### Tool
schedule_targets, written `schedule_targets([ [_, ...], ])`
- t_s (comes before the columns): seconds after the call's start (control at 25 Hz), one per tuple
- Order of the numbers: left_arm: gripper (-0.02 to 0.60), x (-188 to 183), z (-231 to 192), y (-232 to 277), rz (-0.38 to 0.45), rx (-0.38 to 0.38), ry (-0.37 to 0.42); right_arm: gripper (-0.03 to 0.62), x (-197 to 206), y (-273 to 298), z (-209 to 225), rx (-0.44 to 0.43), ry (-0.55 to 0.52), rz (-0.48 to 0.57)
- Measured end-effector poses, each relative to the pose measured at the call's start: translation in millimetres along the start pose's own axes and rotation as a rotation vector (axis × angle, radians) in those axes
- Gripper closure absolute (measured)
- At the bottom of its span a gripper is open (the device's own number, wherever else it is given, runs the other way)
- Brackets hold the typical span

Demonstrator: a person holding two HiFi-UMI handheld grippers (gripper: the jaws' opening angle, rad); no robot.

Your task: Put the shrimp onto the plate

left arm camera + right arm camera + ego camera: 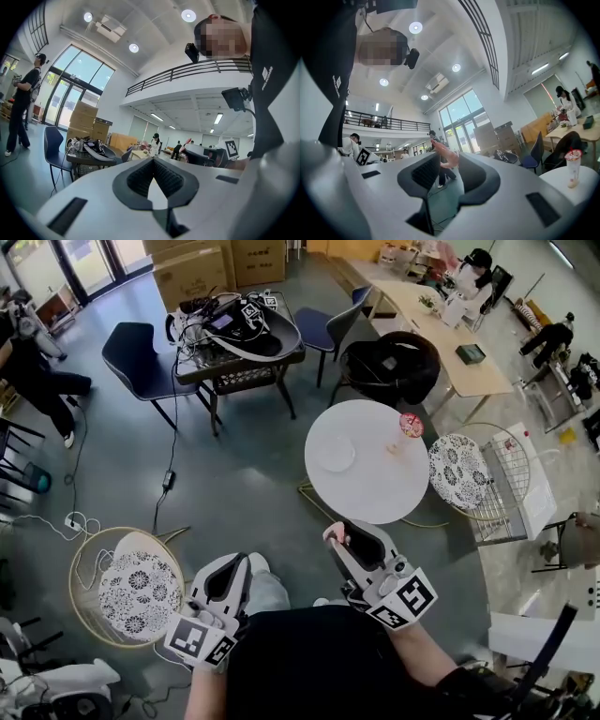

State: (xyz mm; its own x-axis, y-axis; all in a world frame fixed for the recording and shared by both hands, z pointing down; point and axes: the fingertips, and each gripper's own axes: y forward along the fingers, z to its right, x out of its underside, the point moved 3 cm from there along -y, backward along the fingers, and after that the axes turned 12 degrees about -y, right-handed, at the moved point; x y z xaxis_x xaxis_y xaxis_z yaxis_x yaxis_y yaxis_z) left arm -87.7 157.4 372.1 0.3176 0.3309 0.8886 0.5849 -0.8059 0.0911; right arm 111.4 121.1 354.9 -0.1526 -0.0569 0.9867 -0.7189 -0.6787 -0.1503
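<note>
Carrying stage: the right gripper [336, 538] pinched the pink shrimp [446, 158] at its tips, held up in the air close to the person's body. The left gripper [234, 570] hung beside it, jaws pressed together at the tips with nothing between them. Ahead of the right gripper, well apart from its tips, stood the round white table [375, 488]. The empty white plate [335, 454] lay on the table's left part, a cup with a pink top [410, 430] to its right.

We judged the pickup done and the delivery not yet begun. The next move called for stepping or reaching forward until the right gripper's tips hung over the plate. It then had to come down low before spreading the jaws, so that the shrimp landed inside the rim and did not bounce off.

We could read no brand or wording. Only black-and-white square markers showed on the right gripper's cube [405, 596]. The print on the dark shirt [265, 77] was too small to make out.
</note>
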Motion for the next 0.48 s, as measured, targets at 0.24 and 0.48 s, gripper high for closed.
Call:
schedule_targets([
  [0.24,0.575,-28,-56,23,-0.003,0.032,-0.001,0.461,13,58,8,0.024,0.003,-0.006],
  [0.48,0.575,-56,-102,35,-0.013,0.065,0.004,0.461,18,109,14,0.060,-0.014,-0.008],
])
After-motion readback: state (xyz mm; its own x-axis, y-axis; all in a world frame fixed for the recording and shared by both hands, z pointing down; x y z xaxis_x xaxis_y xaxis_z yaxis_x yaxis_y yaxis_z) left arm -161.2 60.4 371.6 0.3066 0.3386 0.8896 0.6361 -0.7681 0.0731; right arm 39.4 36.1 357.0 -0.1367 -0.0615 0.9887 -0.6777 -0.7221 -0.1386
